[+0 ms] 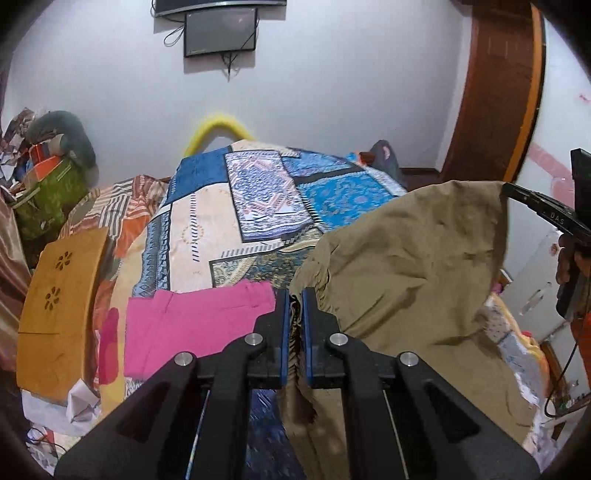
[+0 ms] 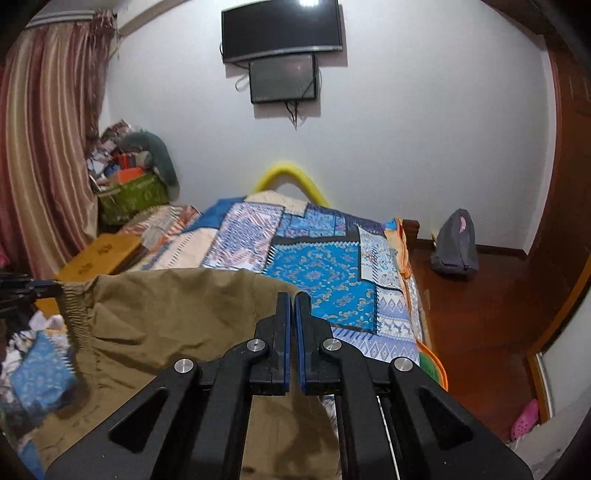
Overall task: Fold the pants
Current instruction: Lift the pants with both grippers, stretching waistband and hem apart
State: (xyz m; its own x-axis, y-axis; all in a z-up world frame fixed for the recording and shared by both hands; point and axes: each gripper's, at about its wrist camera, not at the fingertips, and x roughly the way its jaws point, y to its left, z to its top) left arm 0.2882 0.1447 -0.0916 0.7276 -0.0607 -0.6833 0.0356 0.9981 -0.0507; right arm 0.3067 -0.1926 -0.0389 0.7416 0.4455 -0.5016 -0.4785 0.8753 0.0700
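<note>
Both the left gripper (image 1: 294,295) and right gripper (image 2: 294,299), jaws clenched on the waistband, hold the khaki pants (image 1: 406,266) stretched above the bed (image 1: 192,229) (patchwork quilt), where a thin pinch could slip and drop one corner.

Two grippers, left gripper (image 1: 294,295) and right gripper (image 2: 293,299), are lifting one pair of khaki pants (image 1: 406,258); one pink garment (image 1: 192,325) and two wall screens (image 2: 282,29) are showing.
</note>
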